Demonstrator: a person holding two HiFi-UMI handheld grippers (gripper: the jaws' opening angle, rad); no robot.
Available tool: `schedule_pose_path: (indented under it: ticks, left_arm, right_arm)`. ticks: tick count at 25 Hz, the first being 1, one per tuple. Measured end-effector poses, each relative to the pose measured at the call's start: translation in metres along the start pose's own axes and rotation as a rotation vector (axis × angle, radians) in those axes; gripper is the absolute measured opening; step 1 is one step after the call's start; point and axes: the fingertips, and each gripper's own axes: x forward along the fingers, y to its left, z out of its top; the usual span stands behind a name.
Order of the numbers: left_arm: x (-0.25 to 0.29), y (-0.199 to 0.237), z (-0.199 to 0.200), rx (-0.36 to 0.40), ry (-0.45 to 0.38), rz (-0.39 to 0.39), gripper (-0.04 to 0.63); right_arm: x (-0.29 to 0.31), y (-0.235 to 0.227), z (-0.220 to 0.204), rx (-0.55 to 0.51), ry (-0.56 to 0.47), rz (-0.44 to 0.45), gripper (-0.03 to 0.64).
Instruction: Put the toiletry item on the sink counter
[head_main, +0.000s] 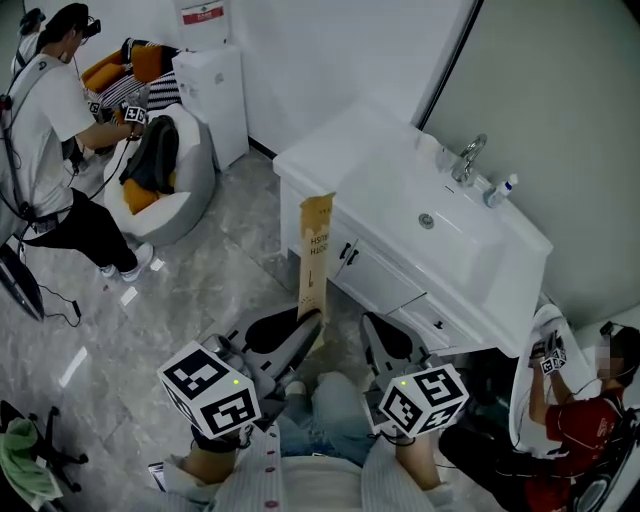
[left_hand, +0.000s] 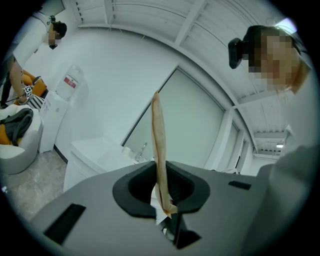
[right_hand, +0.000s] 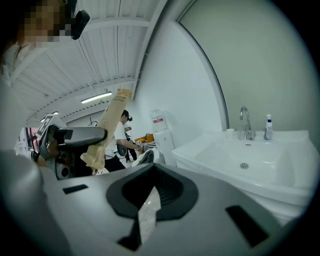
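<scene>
Both forearms are out in front of me, tools side by side. My left tool (head_main: 308, 325) points about level, and my right tool (head_main: 380, 330) dips a little. The left one is pinched on the bottom end of the tall brown paper packet (head_main: 316, 250), which sticks straight up out of it. The right one's jaws are only a narrow slit apart, with nothing in them (floor showing through, I think).

The white sink surface (head_main: 330, 150) sits ahead of both tools. Its cabinet doors (head_main: 375, 280) face them, and the faucet (head_main: 468, 155) and a small bottle (head_main: 501, 189) are at the far side. Off to my left tool's side, a person (head_main: 50, 130) leans over a beanbag (head_main: 185, 190).
</scene>
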Motion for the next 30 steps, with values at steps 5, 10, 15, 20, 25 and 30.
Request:
schedule_pose_path:
  ticks: [5,10,15,20,25,30]
  left_arm:
    - [0.020,0.022,0.003,-0.003,0.016,0.004,0.051]
    - [0.059,0.049,0.019,0.005,0.008,0.009,0.051]
    - [0.107,0.079,0.041,0.006,0.006,0.007,0.051]
    - [0.165,0.108,0.063,-0.003,0.004,0.017,0.051]
    - [0.226,0.127,0.091,0.009,0.010,0.011,0.051]
    - [0.276,0.144,0.108,0.020,0.011,0.011,0.051]
  right_arm:
    - [0.019,-0.022,0.004,0.014,-0.003,-0.018,0.009]
    - [0.053,-0.056,0.018,0.014,-0.003,-0.009,0.009]
    - [0.094,-0.095,0.042,0.009,0.003,-0.003,0.009]
    - [0.132,-0.145,0.069,0.004,0.022,0.009,0.009]
    - [0.163,-0.196,0.101,0.003,0.028,0.012,0.009]
    - [0.187,-0.237,0.123,-0.004,0.024,0.016,0.009]
